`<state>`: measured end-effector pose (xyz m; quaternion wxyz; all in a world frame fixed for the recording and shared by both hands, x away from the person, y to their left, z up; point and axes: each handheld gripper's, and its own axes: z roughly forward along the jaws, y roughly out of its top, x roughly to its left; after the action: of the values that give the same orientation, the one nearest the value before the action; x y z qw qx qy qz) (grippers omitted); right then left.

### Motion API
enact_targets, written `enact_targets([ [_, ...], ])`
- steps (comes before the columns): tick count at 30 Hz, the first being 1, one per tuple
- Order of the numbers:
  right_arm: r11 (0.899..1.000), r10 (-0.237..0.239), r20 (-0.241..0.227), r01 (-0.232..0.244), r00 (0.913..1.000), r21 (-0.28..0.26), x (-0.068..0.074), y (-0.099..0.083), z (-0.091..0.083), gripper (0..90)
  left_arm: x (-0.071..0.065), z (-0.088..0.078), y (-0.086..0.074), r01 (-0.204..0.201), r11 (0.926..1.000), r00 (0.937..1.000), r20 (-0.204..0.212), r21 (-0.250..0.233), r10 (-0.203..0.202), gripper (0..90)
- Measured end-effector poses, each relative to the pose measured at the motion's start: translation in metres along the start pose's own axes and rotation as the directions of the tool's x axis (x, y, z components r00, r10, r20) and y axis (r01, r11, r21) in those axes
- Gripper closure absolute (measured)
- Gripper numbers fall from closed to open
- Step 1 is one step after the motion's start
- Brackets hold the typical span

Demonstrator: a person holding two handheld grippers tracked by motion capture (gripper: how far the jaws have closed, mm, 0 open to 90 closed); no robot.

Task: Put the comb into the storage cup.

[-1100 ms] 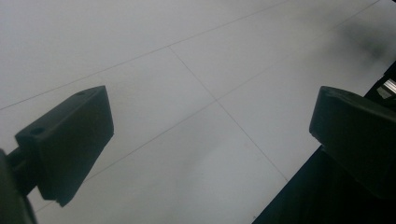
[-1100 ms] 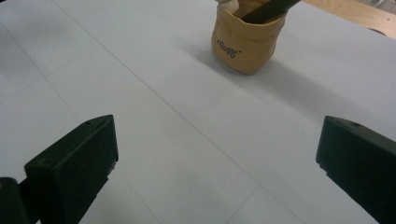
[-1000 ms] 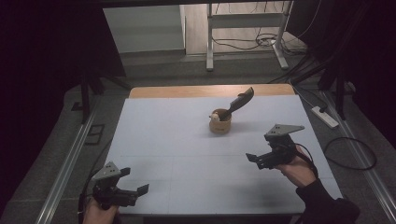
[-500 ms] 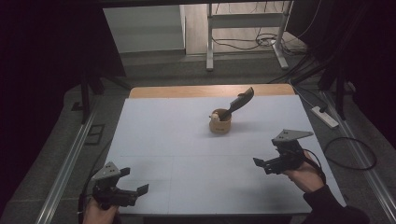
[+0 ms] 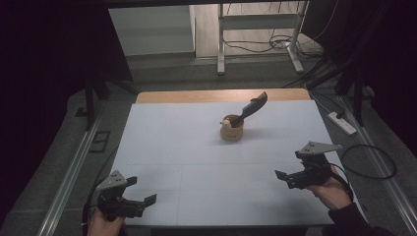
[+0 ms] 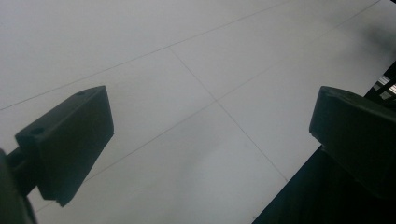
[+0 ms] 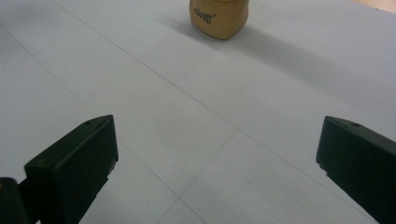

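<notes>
Standing mid-table, the tan cup holds a dark knife leaning up to the right; nothing lies between it and the right gripper or left gripper, both spread wide over the white table with grey floor around

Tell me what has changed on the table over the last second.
The right gripper has drawn back toward the person's edge and slightly outward, away from the wooden cup; its jaws stand open, holding nothing. The left gripper has stayed at the near left corner, open. The cup, with the dark tool leaning in it, has not moved.
</notes>
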<state>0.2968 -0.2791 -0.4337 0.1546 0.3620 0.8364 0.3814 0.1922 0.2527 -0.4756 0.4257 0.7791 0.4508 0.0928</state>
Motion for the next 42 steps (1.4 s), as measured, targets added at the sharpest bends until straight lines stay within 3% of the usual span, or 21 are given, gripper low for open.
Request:
enact_targets([
  [19,1.000,0.026,0.049,-0.026,0.9984,-0.007,-0.005,-0.020,-0.017,0.0,0.000,0.000,0.000,0.001,1.0000,1.0000,-0.001,0.001,-0.001,0.5],
  [42,0.996,0.082,0.120,-0.085,0.9894,0.021,-0.012,-0.044,-0.035,0.0,0.000,0.000,0.000,0.007,1.0000,1.0000,-0.005,-0.001,-0.007,0.2],
])
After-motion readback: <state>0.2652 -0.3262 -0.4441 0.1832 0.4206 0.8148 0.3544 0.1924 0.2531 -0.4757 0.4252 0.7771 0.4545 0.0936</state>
